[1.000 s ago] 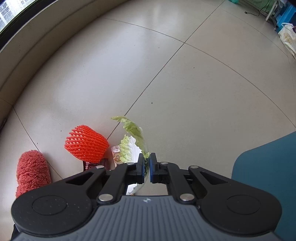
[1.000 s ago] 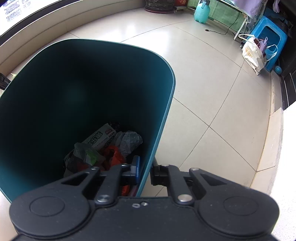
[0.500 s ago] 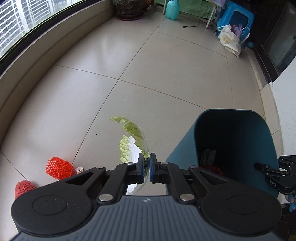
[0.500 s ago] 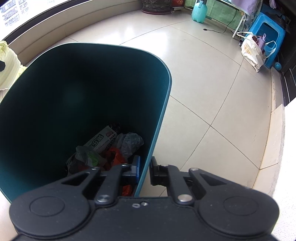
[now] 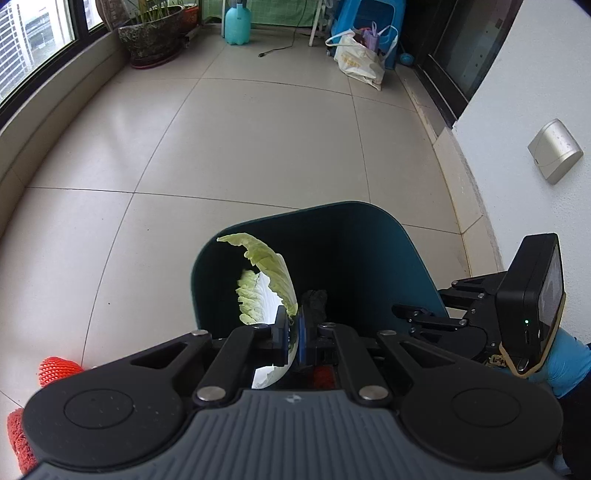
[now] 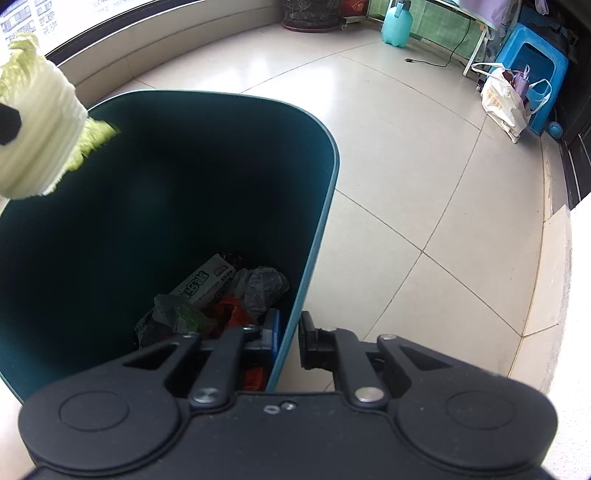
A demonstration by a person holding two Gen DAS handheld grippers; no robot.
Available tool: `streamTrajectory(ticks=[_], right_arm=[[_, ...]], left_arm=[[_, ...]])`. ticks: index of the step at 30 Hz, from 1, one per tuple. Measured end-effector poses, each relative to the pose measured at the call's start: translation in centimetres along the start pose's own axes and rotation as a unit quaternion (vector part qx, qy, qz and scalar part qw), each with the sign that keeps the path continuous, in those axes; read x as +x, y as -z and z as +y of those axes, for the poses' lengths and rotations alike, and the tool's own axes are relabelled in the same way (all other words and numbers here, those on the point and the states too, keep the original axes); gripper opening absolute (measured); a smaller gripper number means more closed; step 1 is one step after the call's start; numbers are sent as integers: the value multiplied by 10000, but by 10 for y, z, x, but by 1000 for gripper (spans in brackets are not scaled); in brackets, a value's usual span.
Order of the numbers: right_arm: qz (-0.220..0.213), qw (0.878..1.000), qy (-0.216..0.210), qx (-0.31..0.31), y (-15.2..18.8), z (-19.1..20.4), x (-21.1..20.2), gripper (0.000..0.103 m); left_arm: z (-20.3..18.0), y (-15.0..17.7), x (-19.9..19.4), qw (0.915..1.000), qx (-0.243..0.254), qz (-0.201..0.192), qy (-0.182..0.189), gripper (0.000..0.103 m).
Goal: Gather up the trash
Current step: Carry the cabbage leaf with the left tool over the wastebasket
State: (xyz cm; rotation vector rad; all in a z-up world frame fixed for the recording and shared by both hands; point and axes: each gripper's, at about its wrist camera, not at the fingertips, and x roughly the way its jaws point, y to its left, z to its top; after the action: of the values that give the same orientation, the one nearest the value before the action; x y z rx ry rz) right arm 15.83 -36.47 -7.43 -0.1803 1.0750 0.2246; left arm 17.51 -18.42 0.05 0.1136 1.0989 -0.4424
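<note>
At the far left of the left wrist view, two red things are lying on the floor: a red foam net [image 5: 55, 369] and, below it at the picture's edge, a fuzzy red cloth [image 5: 16, 435]. Moving right, the left gripper [image 5: 292, 334] is pinching one cabbage leaf [image 5: 267, 284] between its blue pads, its jaws pressed together on the white stalk, and the leaf is curling up and leftward over the near rim of the one teal bin [image 5: 373, 258]. Something dark is showing deep inside the bin (too dim to name from here). Further right, the right gripper [image 5: 410, 314] is reaching in at the bin's right wall, and a hand in a blue glove [image 5: 565, 362] is holding it at the frame's edge. Along the back of the tiled floor, from left to right, one potted plant [image 5: 153, 33], one green jug [image 5: 238, 26] and one cream bag [image 5: 358, 62] are standing near a blue stool [image 5: 369, 18]. In the right wrist view the same leaf [image 6: 37, 125] is hanging at the upper left, over the bin's [image 6: 325, 177] left rim and above its opening. At the bin's bottom, several pieces of trash [image 6: 221, 291] are lying in a heap: one printed white packet, crumpled clear plastic, and red wrapping. The right gripper [image 6: 290, 341] is clamping the bin's near right wall, one finger inside and one outside, jaws nearly together on the thin rim.
</note>
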Motion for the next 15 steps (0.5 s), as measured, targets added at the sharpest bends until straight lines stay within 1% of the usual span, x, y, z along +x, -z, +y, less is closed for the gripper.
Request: streamTrajectory(ticks=[1,3,7,11,13,15], right_arm=[[-4,10000,-9,7,0,-1,0,10],[-7,10000,-12,-1,0,-1,0,10],[-25,10000,-35,-5,2,-2,1,10],[-32,10000,-48,-2,3,-3,1,10],[-35,10000,-59,-7,3,-3,0,10],[-37,10000,-71,-4,3,-4,0,10]], left_arm=[[-9,1,7,9999,89,62,-9,4],[-21,1,28,9994,248,176,-143,4],[-39,1,71,9969,442,549,-363,4],[-48,3,109,9927,606,825,-632,4],[-48,4,124,9909,580,983,-710,4],[-47,6,133,9896,571,1058,-786,5]])
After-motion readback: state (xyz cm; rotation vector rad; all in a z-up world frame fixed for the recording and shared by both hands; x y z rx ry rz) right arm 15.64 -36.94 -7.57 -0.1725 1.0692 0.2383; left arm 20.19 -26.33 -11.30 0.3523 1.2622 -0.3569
